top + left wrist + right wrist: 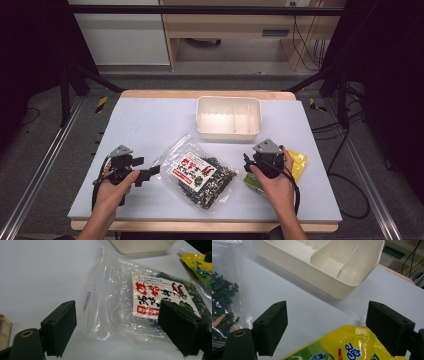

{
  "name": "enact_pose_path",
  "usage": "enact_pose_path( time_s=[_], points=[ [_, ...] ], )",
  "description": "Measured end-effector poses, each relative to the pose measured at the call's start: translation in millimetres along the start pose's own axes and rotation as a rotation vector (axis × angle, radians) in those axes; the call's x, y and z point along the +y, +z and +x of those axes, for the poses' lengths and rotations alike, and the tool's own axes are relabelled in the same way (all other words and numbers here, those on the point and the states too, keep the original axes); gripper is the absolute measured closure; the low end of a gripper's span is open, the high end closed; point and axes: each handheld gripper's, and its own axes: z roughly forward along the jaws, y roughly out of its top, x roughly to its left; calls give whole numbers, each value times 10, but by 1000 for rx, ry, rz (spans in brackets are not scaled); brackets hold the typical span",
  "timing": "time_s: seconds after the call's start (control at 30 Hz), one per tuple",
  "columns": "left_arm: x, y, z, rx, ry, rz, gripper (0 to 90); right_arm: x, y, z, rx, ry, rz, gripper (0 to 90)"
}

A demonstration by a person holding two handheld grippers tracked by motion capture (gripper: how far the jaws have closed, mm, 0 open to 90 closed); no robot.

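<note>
The surface (150, 125) carries a cream divided bin (229, 118) at its far side, empty — nothing packed yet. The clear bag of dark dried food (202, 173) lies flat in the middle; the yellow spouted pouch (298, 162) lies near the right edge. The left gripper (148, 174) stands released at the bag's edge, the right gripper (248, 164) released over the pouch — both grasps remain to be made.
</note>
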Motion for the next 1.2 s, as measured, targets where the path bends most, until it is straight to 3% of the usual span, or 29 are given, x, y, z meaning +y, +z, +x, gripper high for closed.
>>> enact_pose_path(
  time_s=[0.13,0.17,0.57,0.8,1.0,1.13,1.2],
  points=[
    [-22,33,46,9,-37,17,216,-6,13,6,2,-5,12,175],
    [-29,31,78,17,-68,6,235,-7,17,6,2,-9,14,175],
    [-57,128,120,62,-130,40,294,-3,24,23,10,-19,30,172],
    [-87,170,173,25,-193,45,338,-3,36,42,19,-29,43,170],
    [-91,190,176,25,-195,56,347,-2,40,45,23,-38,44,169],
    [-107,212,179,-5,-220,60,367,-3,41,47,25,-38,46,169],
    [-120,225,195,-45,-249,62,380,-2,40,55,30,-38,49,168]
  ],
)
